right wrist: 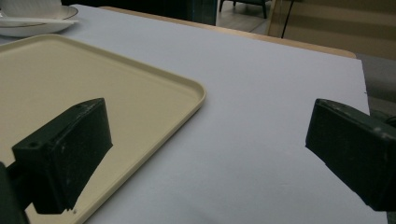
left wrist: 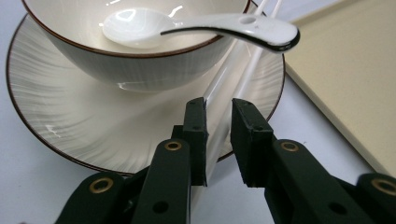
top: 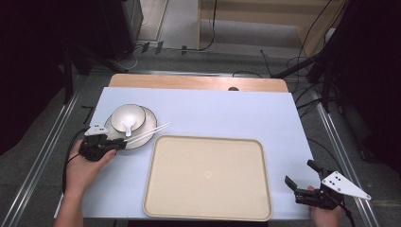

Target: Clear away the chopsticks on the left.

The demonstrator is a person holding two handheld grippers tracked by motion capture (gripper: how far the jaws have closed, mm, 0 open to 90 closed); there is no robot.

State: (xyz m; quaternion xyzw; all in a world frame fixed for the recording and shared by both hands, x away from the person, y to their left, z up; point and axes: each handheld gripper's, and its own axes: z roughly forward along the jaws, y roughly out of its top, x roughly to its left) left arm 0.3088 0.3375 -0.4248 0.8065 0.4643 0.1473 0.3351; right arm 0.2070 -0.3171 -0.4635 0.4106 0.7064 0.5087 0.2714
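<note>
Wooden table (top: 198, 82) under a pale blue sheet (top: 227, 113); on the sheet, a beige tray (top: 208, 177) at lower centre; a white plate (top: 146, 124) at upper left, just beside the tray.

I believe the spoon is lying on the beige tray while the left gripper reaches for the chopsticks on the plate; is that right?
Not quite: the spoon rests in the bowl, not on the tray, as the left gripper view shows. The left gripper does reach for the chopsticks on the plate.

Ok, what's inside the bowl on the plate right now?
A white spoon lies in the bowl, its handle over the rim. The bowl sits on the plate, hiding the plate's centre. The white chopsticks lie on the plate beside the bowl, not inside it.
</note>
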